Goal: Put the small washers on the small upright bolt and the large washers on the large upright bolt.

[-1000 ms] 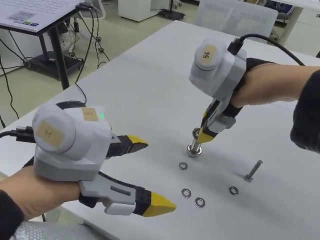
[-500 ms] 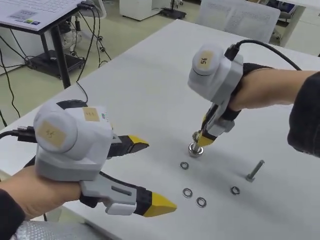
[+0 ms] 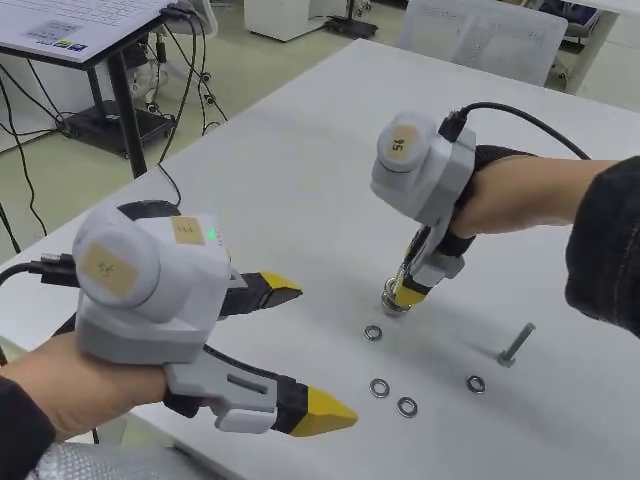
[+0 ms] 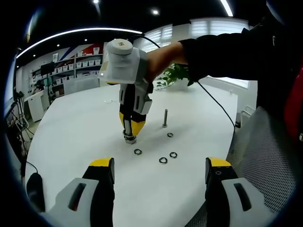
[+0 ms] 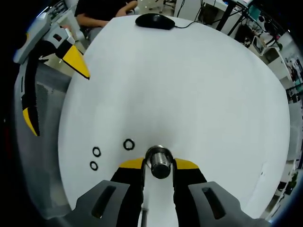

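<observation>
The large bolt (image 3: 391, 299) stands upright on the white table (image 3: 300, 180). My right gripper (image 3: 406, 294) points down over it, and in the right gripper view its jaws close against both sides of the bolt's top (image 5: 160, 163). The small bolt (image 3: 516, 343) stands to the right, with one small washer (image 3: 476, 383) near it. Three more small washers (image 3: 373, 332) (image 3: 379, 387) (image 3: 407, 406) lie in front of the large bolt. Low at the near left, my left gripper (image 3: 297, 350) is open and holds nothing. It faces the bolts (image 4: 129, 138) and washers (image 4: 163, 160).
A black mouse (image 5: 155, 21) with its cable lies at the table's left edge, behind my left gripper. Beyond that edge stands a dark side table (image 3: 70, 25) with papers and hanging cables. The white tabletop stretches away bare behind the bolts.
My right gripper has come down from just above the large bolt until its tips sit around the bolt. The left gripper has stayed where it was.
</observation>
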